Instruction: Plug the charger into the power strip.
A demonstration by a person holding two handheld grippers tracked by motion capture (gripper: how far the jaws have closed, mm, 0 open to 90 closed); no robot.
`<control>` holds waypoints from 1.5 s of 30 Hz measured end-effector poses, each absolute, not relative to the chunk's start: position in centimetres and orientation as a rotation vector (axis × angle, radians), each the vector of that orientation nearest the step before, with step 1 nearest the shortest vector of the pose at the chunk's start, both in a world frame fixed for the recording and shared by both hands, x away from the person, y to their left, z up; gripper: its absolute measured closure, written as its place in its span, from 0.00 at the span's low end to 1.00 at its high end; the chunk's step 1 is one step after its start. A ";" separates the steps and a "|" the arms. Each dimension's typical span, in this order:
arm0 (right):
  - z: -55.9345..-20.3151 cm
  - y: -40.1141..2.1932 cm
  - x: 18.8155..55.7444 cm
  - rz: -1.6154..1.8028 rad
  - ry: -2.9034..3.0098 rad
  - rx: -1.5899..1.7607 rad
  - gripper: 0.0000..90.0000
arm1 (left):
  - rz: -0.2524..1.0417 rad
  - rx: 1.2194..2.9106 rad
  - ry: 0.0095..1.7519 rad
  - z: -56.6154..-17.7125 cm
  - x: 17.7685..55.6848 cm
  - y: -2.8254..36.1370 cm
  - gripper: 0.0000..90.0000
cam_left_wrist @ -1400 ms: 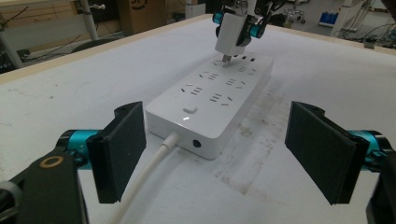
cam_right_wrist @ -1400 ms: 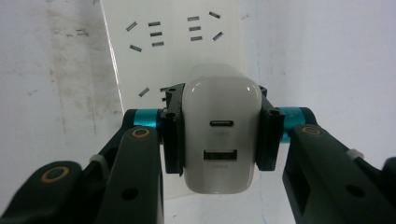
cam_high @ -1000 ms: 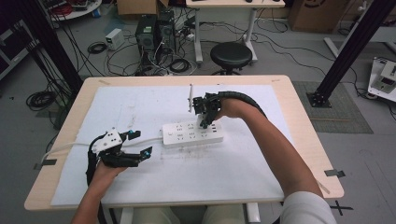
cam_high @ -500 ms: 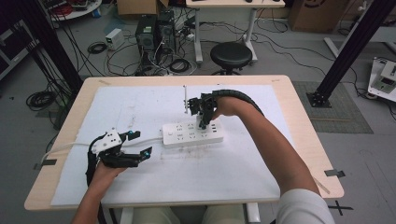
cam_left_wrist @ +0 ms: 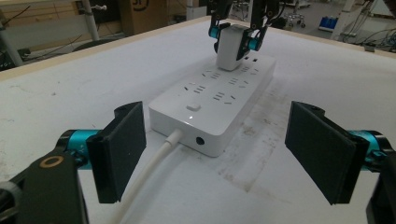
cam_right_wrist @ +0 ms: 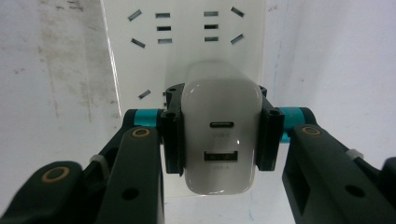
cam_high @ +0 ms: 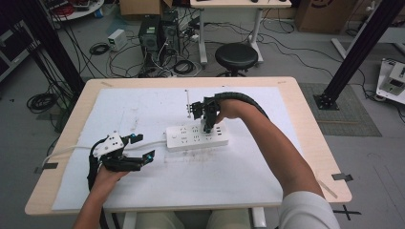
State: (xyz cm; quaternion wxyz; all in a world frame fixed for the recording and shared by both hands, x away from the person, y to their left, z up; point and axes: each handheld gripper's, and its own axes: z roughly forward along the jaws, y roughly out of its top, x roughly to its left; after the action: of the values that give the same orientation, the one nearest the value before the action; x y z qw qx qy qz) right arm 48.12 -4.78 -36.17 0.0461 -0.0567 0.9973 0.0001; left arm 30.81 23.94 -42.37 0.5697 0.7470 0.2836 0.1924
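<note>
Right gripper [cam_right_wrist: 217, 140] is clamped tight on the white charger [cam_right_wrist: 219, 135], sitting right on the power strip [cam_high: 197, 137] mid-worktop [cam_high: 305, 143]. Left gripper [cam_left_wrist: 224, 154] hangs wide open, holding nothing, near the strip's cord end.

Your right tool [cam_right_wrist: 218, 135] clamps white charger [cam_right_wrist: 219, 135]; charger's underside and prongs hidden, so seating in power strip [cam_right_wrist: 187, 28] can't be told. Strip's far end cut off by top edge in right gripper view. Lettering under charger's ports blurred, unreadable. In high view, charger too small to make out behind tool. Strip's white cable [cam_left_wrist: 149, 177] runs out bottom edge in left gripper view.
</note>
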 end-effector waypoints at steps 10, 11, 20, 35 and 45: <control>-36.2 -4.8 48.2 -0.006 3.055 -0.139 0.71 | 0.445 1.753 0.667 -42.5 30.8 24.0 0.23; -36.2 -4.8 48.2 -0.008 3.053 -0.134 0.71 | 0.446 1.748 0.667 -42.5 30.8 24.0 0.23; -36.5 -4.0 48.5 -0.069 3.067 -0.149 0.71 | 0.446 1.756 0.659 -42.7 31.0 23.9 0.23; -36.7 -4.5 49.1 -0.023 3.110 -0.118 0.71 | 0.449 1.750 0.666 -42.9 31.2 23.9 0.23; -36.7 -5.0 49.3 0.059 3.122 -0.122 0.70 | 0.452 1.742 0.675 -42.8 31.1 24.2 0.23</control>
State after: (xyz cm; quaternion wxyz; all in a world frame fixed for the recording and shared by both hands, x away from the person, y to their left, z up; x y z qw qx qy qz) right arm 49.30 -5.03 -36.74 0.0081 -0.0391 0.9990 0.0188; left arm 31.07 24.21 -42.78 0.5725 0.7431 0.2879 0.1929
